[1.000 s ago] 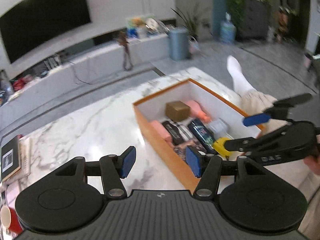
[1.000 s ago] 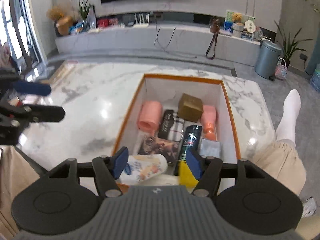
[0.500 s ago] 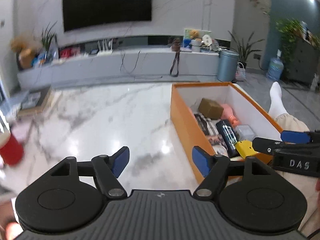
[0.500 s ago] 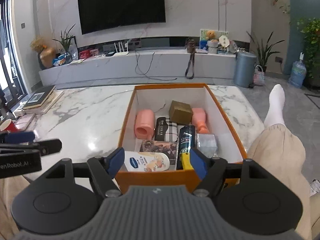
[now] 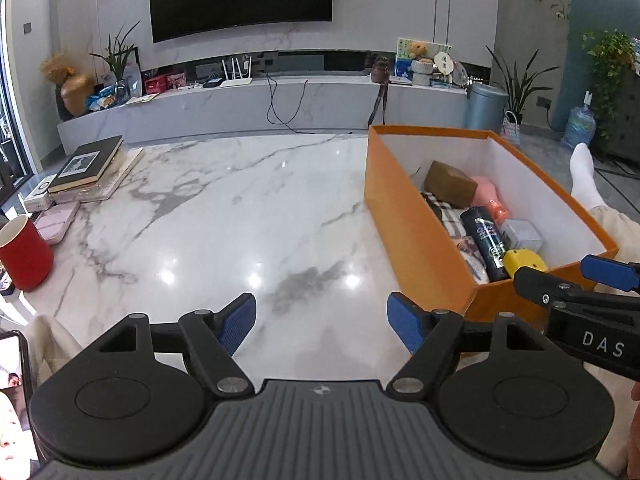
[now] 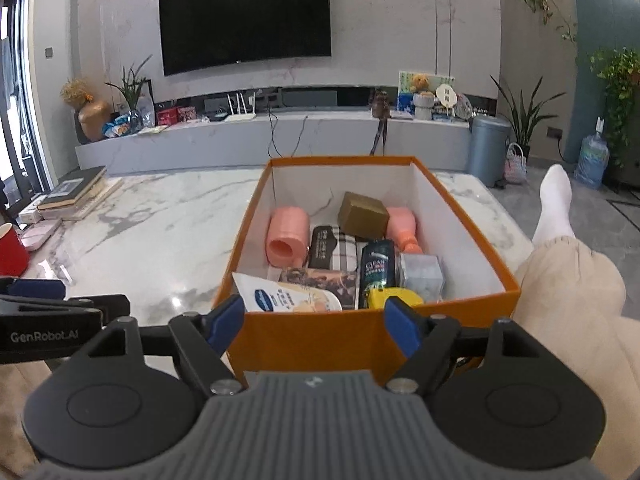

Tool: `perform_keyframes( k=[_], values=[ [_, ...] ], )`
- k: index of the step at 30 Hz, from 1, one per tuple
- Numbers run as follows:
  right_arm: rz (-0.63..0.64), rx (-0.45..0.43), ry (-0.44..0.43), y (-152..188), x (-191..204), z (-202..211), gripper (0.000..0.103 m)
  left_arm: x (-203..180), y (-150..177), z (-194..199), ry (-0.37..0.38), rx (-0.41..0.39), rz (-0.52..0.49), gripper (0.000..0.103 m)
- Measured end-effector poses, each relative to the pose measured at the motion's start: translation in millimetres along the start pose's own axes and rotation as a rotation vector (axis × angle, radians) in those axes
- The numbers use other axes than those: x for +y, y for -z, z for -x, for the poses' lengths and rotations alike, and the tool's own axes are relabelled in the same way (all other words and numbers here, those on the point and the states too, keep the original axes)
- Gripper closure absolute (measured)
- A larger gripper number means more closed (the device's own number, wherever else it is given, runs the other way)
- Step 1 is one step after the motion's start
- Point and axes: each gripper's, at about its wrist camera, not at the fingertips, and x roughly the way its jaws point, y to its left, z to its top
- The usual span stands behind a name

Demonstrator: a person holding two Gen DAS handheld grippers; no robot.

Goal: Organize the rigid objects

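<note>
Black right gripper (image 5: 560, 280) body reads "DAS".

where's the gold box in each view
Left wrist: the gold box lies right of centre, toward the far end of the orange box.
Right wrist: the gold box lies near centre, toward the back of the orange box.
Shared landmark: the dark bottle nearer the camera.
</note>
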Motion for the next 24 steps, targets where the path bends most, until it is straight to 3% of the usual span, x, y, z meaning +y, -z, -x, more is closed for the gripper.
perform_keyframes(
  k=[24],
  values=[
    [0.031, 0.018, 0.036, 2.8, 9.2, -5.9, 0.026, 8.5, 3.9, 7.8, -0.012, -0.01, 0.034, 0.015]
  ],
)
